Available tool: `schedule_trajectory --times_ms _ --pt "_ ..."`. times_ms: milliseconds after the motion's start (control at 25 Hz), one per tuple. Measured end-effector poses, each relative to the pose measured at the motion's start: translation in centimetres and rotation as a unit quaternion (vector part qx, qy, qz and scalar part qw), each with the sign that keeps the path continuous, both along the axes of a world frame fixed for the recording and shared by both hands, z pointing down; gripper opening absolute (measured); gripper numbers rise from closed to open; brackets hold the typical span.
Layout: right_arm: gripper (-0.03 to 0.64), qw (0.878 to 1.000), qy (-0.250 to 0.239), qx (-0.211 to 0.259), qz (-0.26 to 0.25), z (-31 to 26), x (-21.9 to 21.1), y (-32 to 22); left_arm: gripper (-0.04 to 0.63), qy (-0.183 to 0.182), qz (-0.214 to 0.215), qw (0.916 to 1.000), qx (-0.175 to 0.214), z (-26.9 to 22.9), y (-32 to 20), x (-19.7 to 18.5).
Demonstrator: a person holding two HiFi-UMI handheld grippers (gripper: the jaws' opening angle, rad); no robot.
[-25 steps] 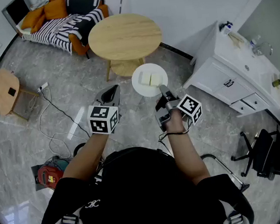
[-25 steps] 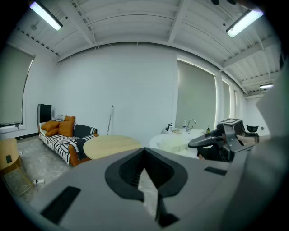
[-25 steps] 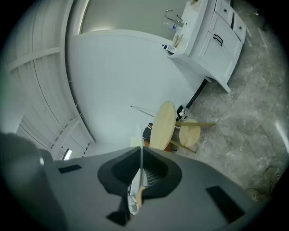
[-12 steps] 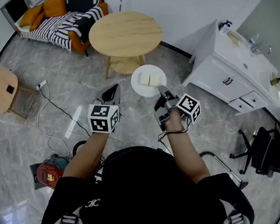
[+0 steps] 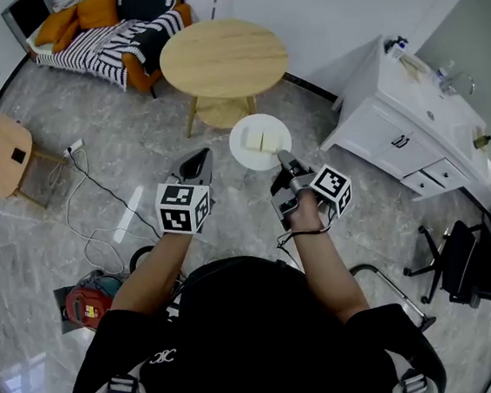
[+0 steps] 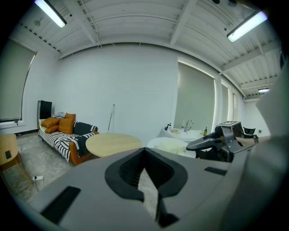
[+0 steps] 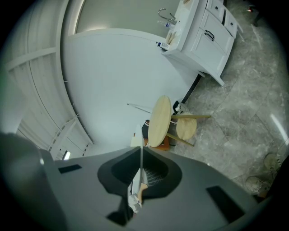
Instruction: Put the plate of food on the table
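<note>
Right tongs (image 5: 281, 155) tight on plate (image 5: 245, 148) rim, left tongs (image 5: 194, 163) together, round table (image 5: 223, 60) ahead, cabinet (image 5: 386, 124) alongside

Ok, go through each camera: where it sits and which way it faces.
Head view: on the head, facing steeply down at table and plate; both arms, left gripper, right gripper show.
Left gripper view: on left gripper, facing level toward sofa; its shut jaws show.
Right gripper view: on right gripper, rolled sideways, facing table; jaws clamp plate's rim.
Shared: all see the table.
</note>
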State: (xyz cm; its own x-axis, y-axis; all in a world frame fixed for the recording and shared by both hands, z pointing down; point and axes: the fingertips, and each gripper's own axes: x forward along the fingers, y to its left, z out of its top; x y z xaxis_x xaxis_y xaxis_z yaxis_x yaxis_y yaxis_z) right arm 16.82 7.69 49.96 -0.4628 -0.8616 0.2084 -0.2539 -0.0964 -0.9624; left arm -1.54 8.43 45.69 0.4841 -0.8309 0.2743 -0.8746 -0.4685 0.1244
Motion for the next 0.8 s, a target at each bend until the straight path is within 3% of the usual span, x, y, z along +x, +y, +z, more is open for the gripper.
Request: schedule_trajectory --times_ms 800 --pt "0.020 1.000 -0.015 0.003 0.023 -0.2 -4.6 2.2 0.008 0.009 0.014 0.9998 0.005 0.2 1.6 -5.2"
